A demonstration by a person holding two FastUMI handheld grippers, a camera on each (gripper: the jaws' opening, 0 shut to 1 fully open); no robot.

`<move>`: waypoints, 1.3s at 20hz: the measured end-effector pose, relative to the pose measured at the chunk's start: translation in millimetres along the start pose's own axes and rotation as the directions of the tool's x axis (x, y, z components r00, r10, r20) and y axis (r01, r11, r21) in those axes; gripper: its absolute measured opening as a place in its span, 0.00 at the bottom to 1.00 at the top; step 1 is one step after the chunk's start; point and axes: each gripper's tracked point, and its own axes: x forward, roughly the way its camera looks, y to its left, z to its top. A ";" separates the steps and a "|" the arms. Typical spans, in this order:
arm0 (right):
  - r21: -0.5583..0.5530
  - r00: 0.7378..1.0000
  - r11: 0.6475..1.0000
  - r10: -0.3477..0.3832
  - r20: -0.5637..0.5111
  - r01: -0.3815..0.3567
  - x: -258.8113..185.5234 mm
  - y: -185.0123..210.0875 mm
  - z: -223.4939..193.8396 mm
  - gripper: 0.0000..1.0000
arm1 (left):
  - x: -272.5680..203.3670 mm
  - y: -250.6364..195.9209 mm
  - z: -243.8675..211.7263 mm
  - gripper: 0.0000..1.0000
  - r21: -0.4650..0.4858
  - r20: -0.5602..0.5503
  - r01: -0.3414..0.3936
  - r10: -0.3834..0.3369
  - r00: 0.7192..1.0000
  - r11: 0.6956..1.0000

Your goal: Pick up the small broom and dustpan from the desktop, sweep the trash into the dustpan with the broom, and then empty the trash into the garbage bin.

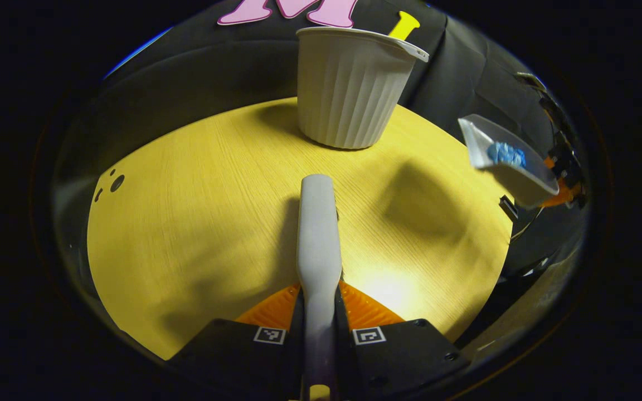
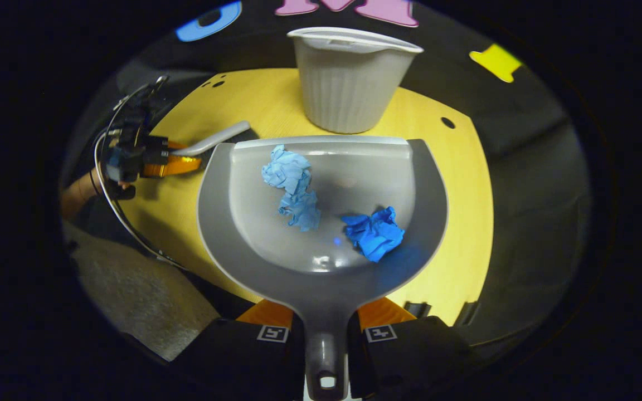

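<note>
While dustpan (image 2: 321,223) hangs near bin (image 2: 351,83) rim, tabletop (image 1: 187,223) lies open.

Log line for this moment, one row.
left gripper shut on broom | right gripper shut on dustpan | paper wads inside | bin ahead

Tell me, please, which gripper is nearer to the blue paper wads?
Right. The right gripper holds the dustpan carrying the blue paper wads; the left gripper, clamping the broom, is off to the side.

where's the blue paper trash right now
Both crumpled blue paper wads lie inside the dustpan, held by the right hand-held gripper before the white bin.
</note>
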 end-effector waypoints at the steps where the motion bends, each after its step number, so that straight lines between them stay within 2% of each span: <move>1: 0.035 1.000 0.999 -0.006 0.018 0.005 -13.0 -5.2 12.3 0.35 | -1.1 -1.0 1.7 0.29 -0.002 0.007 0.005 -0.005 1.000 1.000; 4: 0.087 0.996 0.996 -0.026 0.087 0.018 -51.5 -26.7 55.8 0.35 | -1.6 -3.6 4.9 0.31 -0.008 0.015 0.018 -0.018 1.000 1.000; 10: 0.010 0.982 0.995 -0.104 0.155 0.103 -89.8 -76.6 136.8 0.35 | -1.6 -2.6 5.9 0.29 -0.021 0.018 0.009 -0.009 1.000 1.000; 14: -0.038 0.974 0.983 -0.172 0.149 0.179 -93.5 -112.4 186.5 0.35 | -2.4 -1.5 2.3 0.29 -0.045 0.014 -0.005 0.006 1.000 0.999; 17: -0.091 0.976 0.976 -0.189 0.111 0.200 -87.3 -124.1 213.8 0.35 | -2.3 -1.8 -0.7 0.29 -0.066 0.009 -0.022 0.023 1.000 0.998; 18: -0.124 0.975 0.969 -0.203 0.089 0.213 -84.3 -129.3 221.1 0.35 | -2.9 -1.9 -1.5 0.27 -0.075 0.008 -0.026 0.027 1.000 0.997; 20: -0.186 0.975 0.957 -0.220 0.041 0.224 -79.2 -132.4 229.3 0.35 | -3.7 0.3 -5.0 0.30 -0.087 0.009 -0.032 0.033 0.999 0.996; 22: -0.236 0.977 0.951 -0.210 -0.030 0.198 -72.2 -129.1 234.0 0.35 | -5.5 6.3 -7.7 0.32 -0.087 0.008 -0.036 0.037 0.999 0.996; 24: -0.302 0.969 0.934 -0.229 -0.096 0.191 -66.1 -131.0 242.0 0.35 | -5.0 5.1 -7.4 0.29 -0.087 0.011 -0.036 0.037 0.999 0.996; 26: -0.365 0.951 0.906 -0.279 -0.133 0.214 -61.3 -136.3 252.9 0.35 | -4.5 3.9 -7.9 0.29 -0.092 0.013 -0.034 0.035 0.999 0.995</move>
